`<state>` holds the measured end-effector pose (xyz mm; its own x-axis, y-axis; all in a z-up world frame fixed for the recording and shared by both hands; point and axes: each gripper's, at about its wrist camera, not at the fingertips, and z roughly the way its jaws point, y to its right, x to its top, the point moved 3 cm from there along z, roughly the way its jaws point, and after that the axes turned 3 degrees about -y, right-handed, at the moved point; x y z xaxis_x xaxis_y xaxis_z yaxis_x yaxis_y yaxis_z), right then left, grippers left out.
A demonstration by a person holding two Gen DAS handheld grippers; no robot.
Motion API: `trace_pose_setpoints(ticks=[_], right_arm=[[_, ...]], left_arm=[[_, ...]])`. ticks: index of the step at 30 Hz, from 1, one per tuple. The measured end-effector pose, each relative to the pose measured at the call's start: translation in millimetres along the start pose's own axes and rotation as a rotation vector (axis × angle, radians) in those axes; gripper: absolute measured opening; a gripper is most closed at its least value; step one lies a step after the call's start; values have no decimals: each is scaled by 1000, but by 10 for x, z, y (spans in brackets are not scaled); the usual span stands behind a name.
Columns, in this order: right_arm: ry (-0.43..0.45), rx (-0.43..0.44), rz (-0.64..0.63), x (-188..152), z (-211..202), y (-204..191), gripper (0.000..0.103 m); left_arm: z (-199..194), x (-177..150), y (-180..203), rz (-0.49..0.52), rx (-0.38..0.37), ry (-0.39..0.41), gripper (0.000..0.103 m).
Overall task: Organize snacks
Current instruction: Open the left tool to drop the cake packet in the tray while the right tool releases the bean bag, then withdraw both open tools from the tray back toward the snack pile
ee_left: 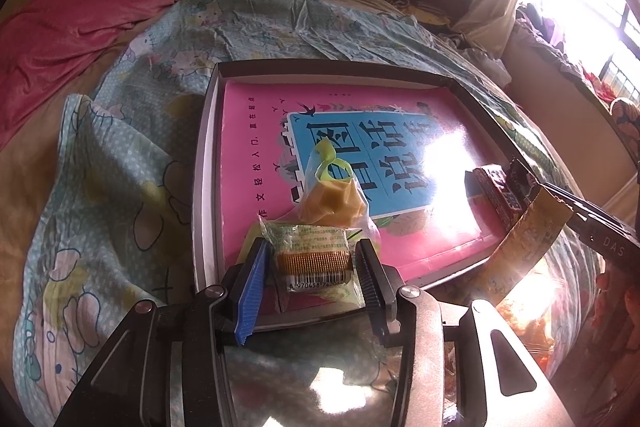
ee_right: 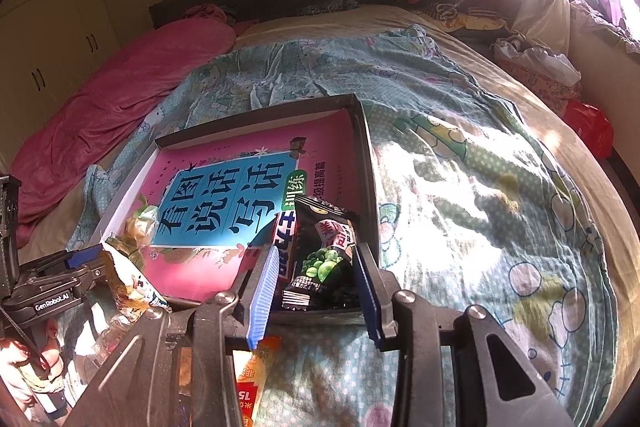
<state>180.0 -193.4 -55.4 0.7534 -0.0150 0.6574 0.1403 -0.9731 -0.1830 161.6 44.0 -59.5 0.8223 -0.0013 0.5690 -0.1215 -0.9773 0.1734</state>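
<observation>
Both my grippers hold snacks at the near edge of the tray on the bed.

My left gripper (ee_left: 312,263) has its fingers pinching a small clear-wrapped biscuit pack (ee_left: 312,255) with a barcode, held over the near end of the shallow tray (ee_left: 206,163); just beyond it a knotted bag of yellow snack (ee_left: 334,195) rests on the pink-and-blue book (ee_left: 360,155) lining the tray. My right gripper (ee_right: 316,275) has its fingers on either side of a black green-pea packet (ee_right: 324,251) at the tray's near right corner, touching a dark wrapped bar (ee_right: 286,239) beside it; I cannot tell whether they are clamped on it. The tray sits on a cartoon-print blanket (ee_right: 460,187).
</observation>
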Motion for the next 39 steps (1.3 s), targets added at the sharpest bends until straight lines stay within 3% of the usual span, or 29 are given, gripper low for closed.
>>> trace_pose_setpoints(ticks=[10, 13, 22, 25, 39], right_arm=[[8, 5, -1, 6, -51, -38, 42], [11, 8, -4, 8, -68, -56, 43], [25, 13, -3, 9, -124, -71, 47], [32, 16, -1, 16, -147, -71, 47], [60, 41, -18, 0, -275, -164, 55]], left_arm=[[-75, 2, 1, 2, -2, 15, 52], [-91, -5, -1, 1, 4, 19, 66], [-193, -1, -46, -23, 6, 45, 68], [-260, -4, -45, -27, -20, 56, 77], [-496, -89, 64, -12, -59, 83, 77]])
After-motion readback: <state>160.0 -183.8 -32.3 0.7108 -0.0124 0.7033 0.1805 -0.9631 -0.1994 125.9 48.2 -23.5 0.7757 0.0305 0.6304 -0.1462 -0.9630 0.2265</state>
